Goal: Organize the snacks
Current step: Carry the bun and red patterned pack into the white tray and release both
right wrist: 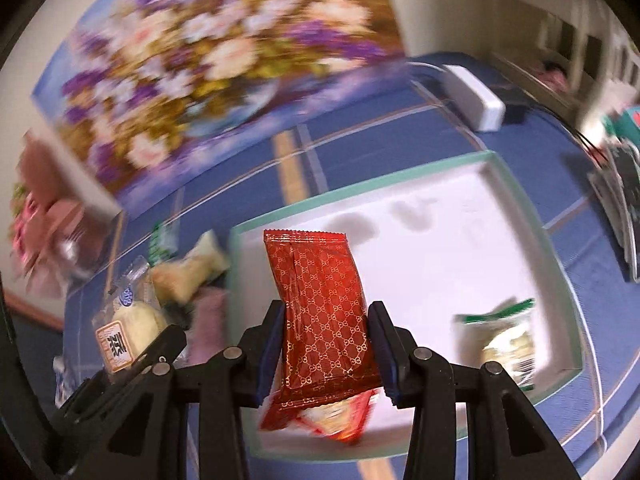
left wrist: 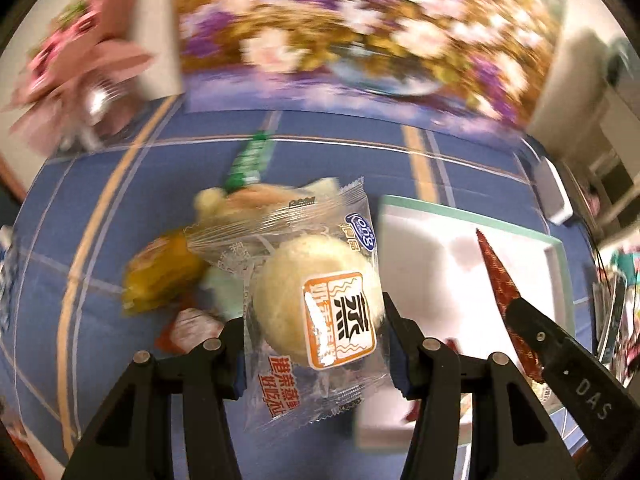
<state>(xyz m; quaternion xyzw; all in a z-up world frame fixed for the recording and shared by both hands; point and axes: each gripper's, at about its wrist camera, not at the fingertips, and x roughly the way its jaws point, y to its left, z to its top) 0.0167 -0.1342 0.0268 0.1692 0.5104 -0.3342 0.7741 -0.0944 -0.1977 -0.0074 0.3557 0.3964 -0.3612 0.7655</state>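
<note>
Now, left gripper [left wrist: 314,344]: our fingers are clamped on a clear-wrapped pale bun packet [left wrist: 316,300], held up off the table.
Right gripper [right wrist: 328,356]: our fingers are clamped on a red patterned packet [right wrist: 326,312], which stands upright between the pads.
Tray [right wrist: 560,264]: white inside with a pale green rim, it sits on the blue checked tablecloth [left wrist: 340,148]; our red packet hangs over its near left part.
In the tray: a green-and-white packet [right wrist: 500,340] lies at the right side, and a red-and-white packet [right wrist: 336,420] shows just beneath the red one.
Snack pile [left wrist: 168,276]: a yellow packet, a green stick-shaped wrapper [left wrist: 248,160] and other blurred wrappers lie on the cloth left of the tray, behind our bun packet.
Background: a floral picture [right wrist: 216,52] stands at the back edge, and a white box [right wrist: 476,96] lies to its right.
</note>
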